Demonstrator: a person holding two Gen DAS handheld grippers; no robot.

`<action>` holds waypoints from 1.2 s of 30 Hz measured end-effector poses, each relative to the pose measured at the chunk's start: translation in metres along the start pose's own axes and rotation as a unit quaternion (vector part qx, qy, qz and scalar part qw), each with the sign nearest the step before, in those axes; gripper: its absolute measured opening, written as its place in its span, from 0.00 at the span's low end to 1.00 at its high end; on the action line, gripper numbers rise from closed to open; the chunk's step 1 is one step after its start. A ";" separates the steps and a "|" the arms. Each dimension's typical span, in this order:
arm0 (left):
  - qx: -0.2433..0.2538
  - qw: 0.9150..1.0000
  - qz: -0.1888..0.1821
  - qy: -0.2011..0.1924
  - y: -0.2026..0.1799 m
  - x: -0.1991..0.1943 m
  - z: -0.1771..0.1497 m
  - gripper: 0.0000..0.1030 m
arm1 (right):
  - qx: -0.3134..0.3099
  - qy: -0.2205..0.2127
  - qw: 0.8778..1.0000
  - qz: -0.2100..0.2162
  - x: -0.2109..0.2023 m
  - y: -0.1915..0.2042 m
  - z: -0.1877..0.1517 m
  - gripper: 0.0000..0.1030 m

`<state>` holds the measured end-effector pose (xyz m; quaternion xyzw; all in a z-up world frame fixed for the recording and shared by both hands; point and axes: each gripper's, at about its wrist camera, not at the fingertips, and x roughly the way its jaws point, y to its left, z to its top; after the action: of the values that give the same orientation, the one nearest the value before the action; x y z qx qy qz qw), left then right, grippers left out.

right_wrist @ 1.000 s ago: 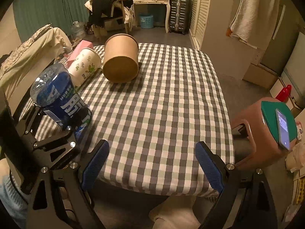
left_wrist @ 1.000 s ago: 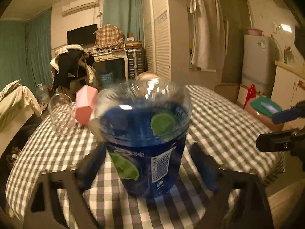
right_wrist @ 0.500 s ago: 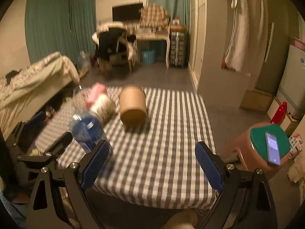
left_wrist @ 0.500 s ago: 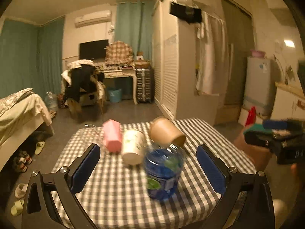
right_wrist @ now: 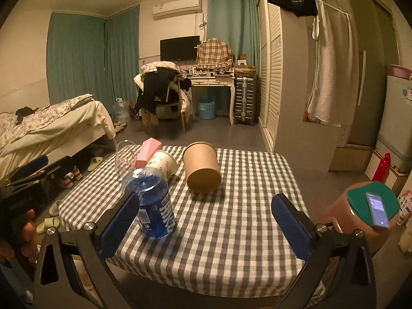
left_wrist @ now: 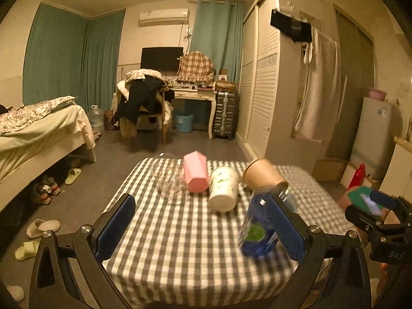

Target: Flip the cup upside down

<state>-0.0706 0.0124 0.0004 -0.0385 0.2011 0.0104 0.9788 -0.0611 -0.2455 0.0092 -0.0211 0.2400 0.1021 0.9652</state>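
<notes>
A blue plastic cup (right_wrist: pixel 154 203) with a clear base stands upside down near the front left of the checked table (right_wrist: pixel 231 221). In the left wrist view it (left_wrist: pixel 257 229) is partly behind my right finger. A brown paper cup (right_wrist: pixel 202 170), a white printed cup (right_wrist: pixel 163 163), a pink cup (right_wrist: pixel 148 152) and a clear glass (right_wrist: pixel 125 158) lie on their sides at the back of the table. My left gripper (left_wrist: pixel 200 226) is open and empty, back from the table's near edge. My right gripper (right_wrist: pixel 206 226) is open and empty above the table's front.
A brown stool with a green top and a phone (right_wrist: pixel 370 206) stands right of the table. A bed (left_wrist: pixel 38 134) is at the left, slippers (left_wrist: pixel 42 228) lie on the floor, and a wardrobe (left_wrist: pixel 270 90) stands at the right.
My left gripper has let go of the blue cup and pulled back and up from the table. My right gripper has also drawn back and tilted up.
</notes>
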 end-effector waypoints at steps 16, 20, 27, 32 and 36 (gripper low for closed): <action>0.016 1.000 -0.003 0.023 -0.008 0.007 -0.016 1.00 | -0.003 0.021 1.000 -0.005 0.019 0.006 -0.019 1.00; 0.016 1.000 0.003 0.023 -0.007 0.007 -0.017 1.00 | -0.003 0.021 1.000 -0.003 0.019 0.006 -0.019 1.00; 0.011 1.000 0.008 0.023 -0.005 0.007 -0.018 1.00 | -0.002 0.020 1.000 0.000 0.017 0.009 -0.018 1.00; 0.014 1.000 0.009 0.022 -0.004 0.006 -0.018 1.00 | -0.003 0.022 1.000 0.001 0.017 0.009 -0.018 1.00; 0.013 1.000 0.008 0.023 -0.004 0.006 -0.018 1.00 | -0.002 0.021 1.000 0.001 0.017 0.009 -0.017 1.00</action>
<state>-0.0725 0.0073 -0.0184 -0.0239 0.2236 0.0146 0.9743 -0.0567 -0.2350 -0.0139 -0.0247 0.2599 0.1031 0.9598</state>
